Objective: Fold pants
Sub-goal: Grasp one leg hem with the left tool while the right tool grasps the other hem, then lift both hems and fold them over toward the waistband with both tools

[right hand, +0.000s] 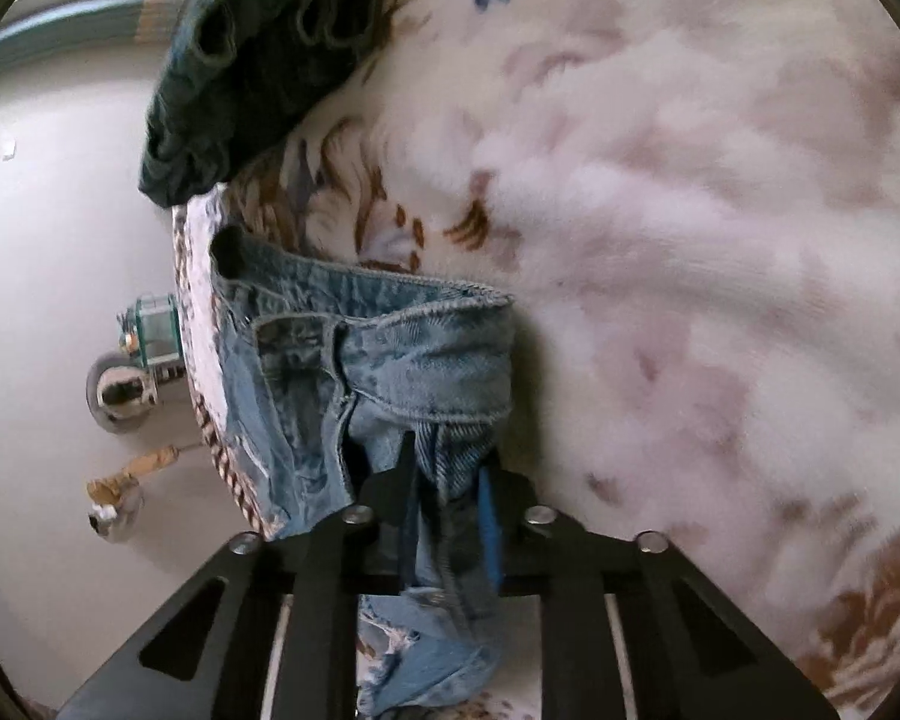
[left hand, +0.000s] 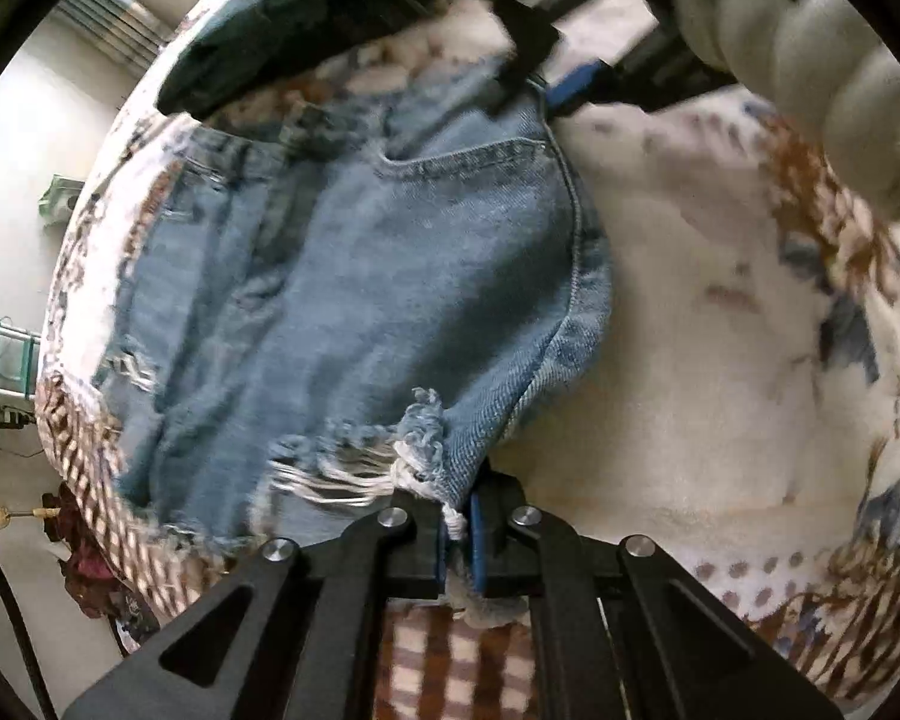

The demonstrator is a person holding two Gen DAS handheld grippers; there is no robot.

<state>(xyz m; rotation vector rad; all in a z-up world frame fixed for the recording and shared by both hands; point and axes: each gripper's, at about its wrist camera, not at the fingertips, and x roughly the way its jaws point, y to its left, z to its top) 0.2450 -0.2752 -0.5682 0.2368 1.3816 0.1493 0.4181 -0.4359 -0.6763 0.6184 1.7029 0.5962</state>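
**Holding denim shorts at two edges over a bed**

Gripping, nearest: left gripper [left hand: 457, 531], jaws closed on the frayed hem of the denim shorts [left hand: 354, 300]; right gripper [right hand: 447, 516], jaws closed on bunched fabric below the waistband.

Item: pale blue denim shorts, distressed, lying mostly spread on the fleece blanket [left hand: 690, 300], near its edge. Judged medium-weight, limp yet thick at seams; not slippery, not fragile, though the loose hem threads could tear free. Best hold: stitched side seam or waistband, not the fringe.

Beyond: dark green garment [right hand: 240, 60] lying on the blanket, apart from the shorts.

Surface: bed, soft, floral-patterned, yielding under pressure.

Room: pale floor [right hand: 60, 240] with small clutter, blurred.
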